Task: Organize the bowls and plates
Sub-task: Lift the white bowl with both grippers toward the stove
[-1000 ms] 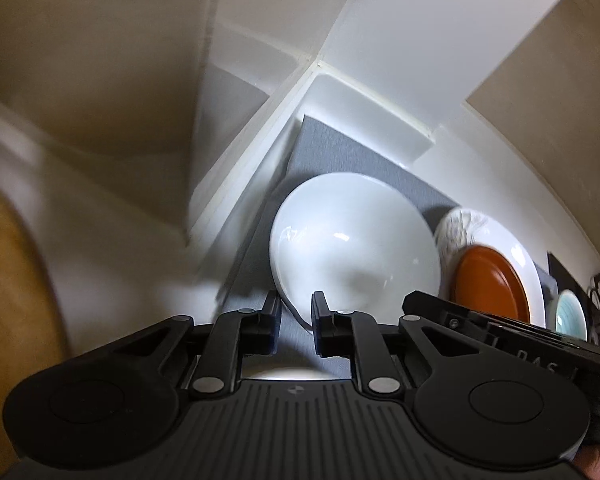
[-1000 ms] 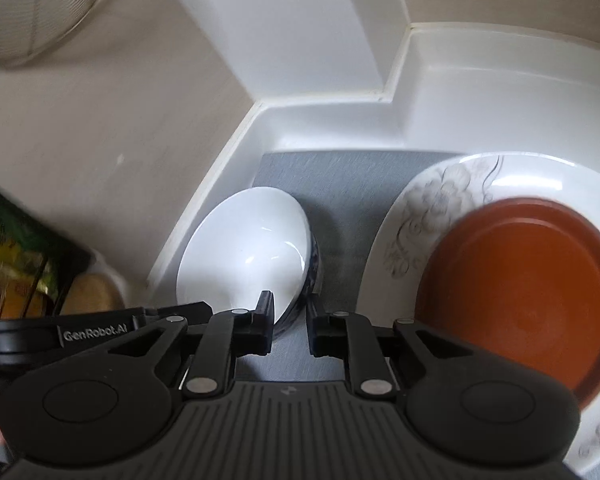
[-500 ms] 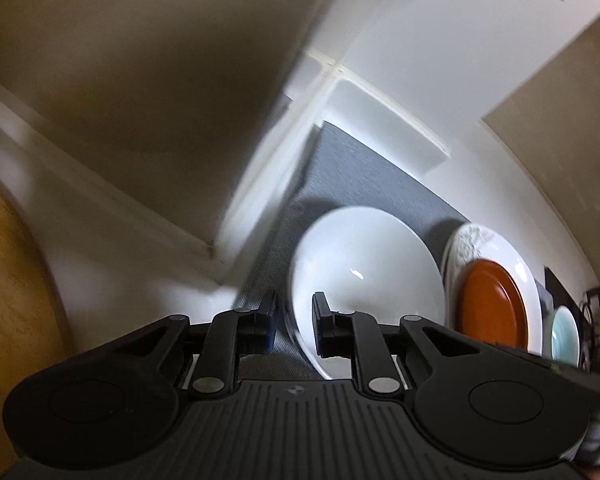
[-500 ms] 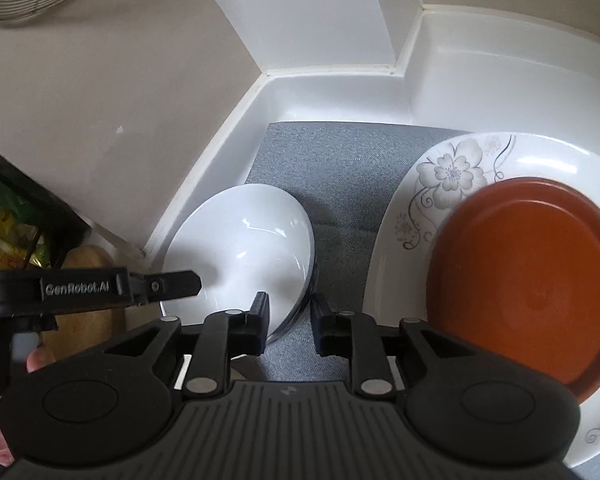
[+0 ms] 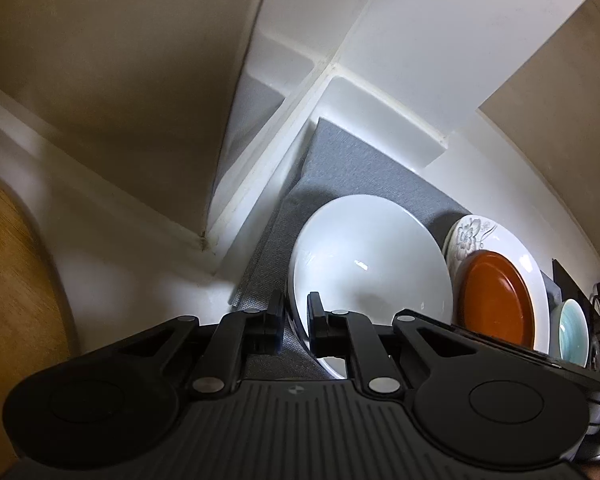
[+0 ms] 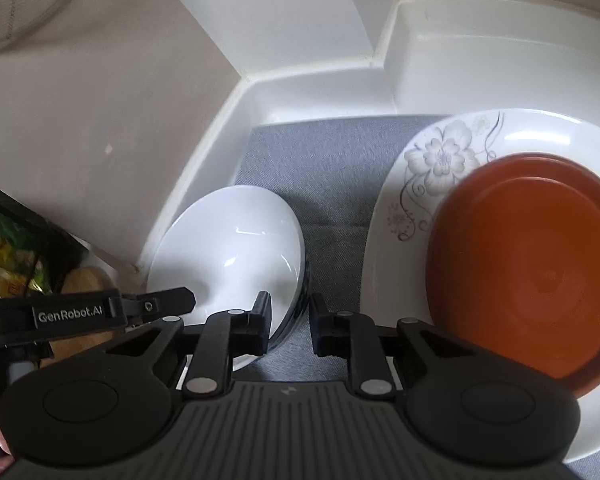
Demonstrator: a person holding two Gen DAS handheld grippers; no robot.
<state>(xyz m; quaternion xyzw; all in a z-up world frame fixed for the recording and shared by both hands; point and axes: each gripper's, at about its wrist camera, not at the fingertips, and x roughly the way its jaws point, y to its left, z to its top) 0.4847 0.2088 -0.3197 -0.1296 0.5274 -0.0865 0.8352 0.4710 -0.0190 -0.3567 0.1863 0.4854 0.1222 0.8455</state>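
Grey mat [image 6: 332, 160] in white tray [image 6: 324, 80]

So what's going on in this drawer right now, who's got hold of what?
A person works a gripper in each hand over a drawer lined with a grey mat. The left gripper is closing on the near rim of the white bowl. The right gripper straddles the bowl's right edge, its jaws closing too, the right pad clear of it. Beside the bowl, a brown plate lies on a flowered white plate, untouched.
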